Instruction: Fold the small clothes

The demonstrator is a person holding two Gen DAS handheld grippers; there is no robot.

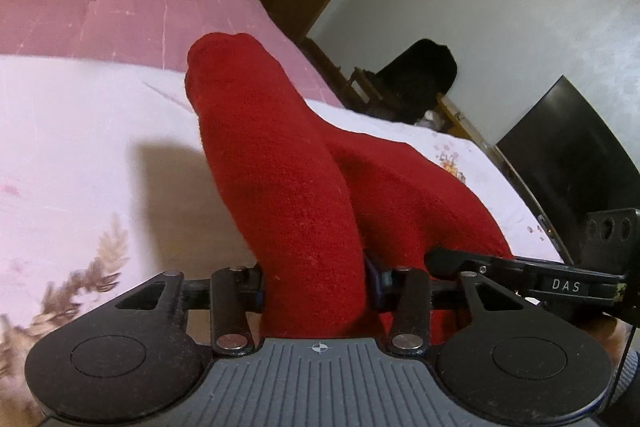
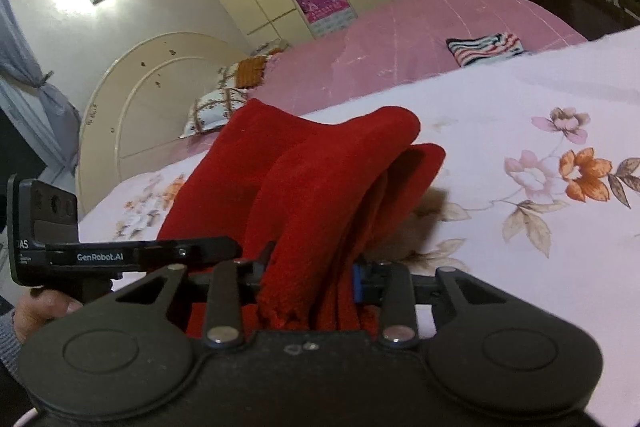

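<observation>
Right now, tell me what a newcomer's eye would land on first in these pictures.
The red cloth fills the middle of both views, bunched between the jaws of the left hand-held gripper and the right hand-held gripper. Under it lies a flowered sheet, with a pink bedspread behind. A striped cloth lies on the pink, far right.

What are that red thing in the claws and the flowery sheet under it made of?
The red garment looks like a soft knit, maybe wool or acrylic: its surface is matte and fuzzy, with fine ribbing near the right claw. The left claw pinches it too. The flowery sheet looks like thin, smooth woven cotton or a blend, with a printed pattern and a matte finish.
</observation>
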